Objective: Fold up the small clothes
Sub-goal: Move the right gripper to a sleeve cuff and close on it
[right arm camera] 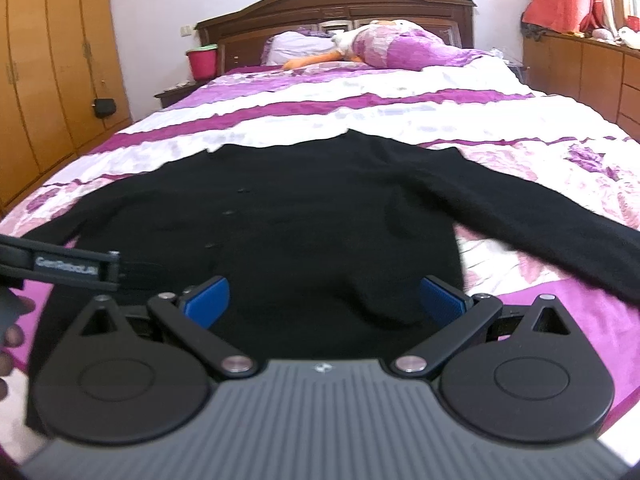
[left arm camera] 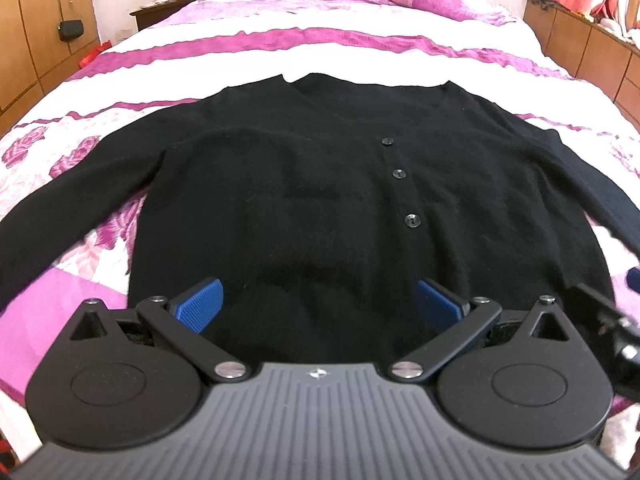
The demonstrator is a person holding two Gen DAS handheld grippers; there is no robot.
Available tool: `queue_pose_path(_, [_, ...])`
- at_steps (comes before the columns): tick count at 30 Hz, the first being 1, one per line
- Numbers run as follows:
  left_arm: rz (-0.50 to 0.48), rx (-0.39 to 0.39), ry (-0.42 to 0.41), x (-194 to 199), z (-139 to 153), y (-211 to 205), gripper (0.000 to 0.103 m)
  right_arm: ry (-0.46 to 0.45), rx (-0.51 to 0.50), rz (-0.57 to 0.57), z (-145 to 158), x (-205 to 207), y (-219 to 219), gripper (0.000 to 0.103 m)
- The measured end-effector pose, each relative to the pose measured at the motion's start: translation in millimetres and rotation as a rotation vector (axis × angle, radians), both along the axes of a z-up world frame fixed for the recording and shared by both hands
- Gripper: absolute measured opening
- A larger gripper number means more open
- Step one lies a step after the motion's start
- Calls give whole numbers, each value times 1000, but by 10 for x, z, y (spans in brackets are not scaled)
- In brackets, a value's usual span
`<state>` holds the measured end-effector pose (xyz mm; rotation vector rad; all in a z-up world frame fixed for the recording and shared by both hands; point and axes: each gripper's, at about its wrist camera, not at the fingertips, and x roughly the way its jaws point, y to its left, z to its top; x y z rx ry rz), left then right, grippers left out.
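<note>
A black button-front cardigan (left arm camera: pixel 304 184) lies flat on the bed, front up, both sleeves spread outward; its three buttons (left arm camera: pixel 398 174) run down the middle. My left gripper (left arm camera: pixel 320 304) hovers open over the hem, blue pads wide apart with nothing between them. In the right wrist view the same cardigan (right arm camera: pixel 320 216) fills the centre, its right sleeve (right arm camera: pixel 560 224) stretching toward the right edge. My right gripper (right arm camera: pixel 324 300) is open too, above the hem's right part. The left gripper's body (right arm camera: pixel 60 266) shows at the left edge there, with a hand (right arm camera: pixel 12 320) below it.
The bed carries a pink, purple and white floral cover (left arm camera: pixel 280 60). Pillows (right arm camera: pixel 400 48) and a wooden headboard (right arm camera: pixel 336 4) sit at the far end. A red bucket (right arm camera: pixel 202 62) stands on a bedside table, wooden wardrobes (right arm camera: pixel 52 80) at left, low cabinets (right arm camera: pixel 580 72) at right.
</note>
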<state>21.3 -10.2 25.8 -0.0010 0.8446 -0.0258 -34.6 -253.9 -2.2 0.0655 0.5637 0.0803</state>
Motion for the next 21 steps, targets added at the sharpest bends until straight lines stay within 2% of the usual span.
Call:
queue_pose_path(8, [0, 41, 51, 292, -238, -139, 103, 16, -96, -149, -157, 203, -652, 103])
queue_pose_path(14, [0, 83, 59, 405, -381, -231, 103, 49, -119, -274, -236, 236, -1261, 103])
queue_pose_path(21, [20, 87, 88, 497, -489, -224, 103, 45, -123, -407, -187, 146, -1820, 103])
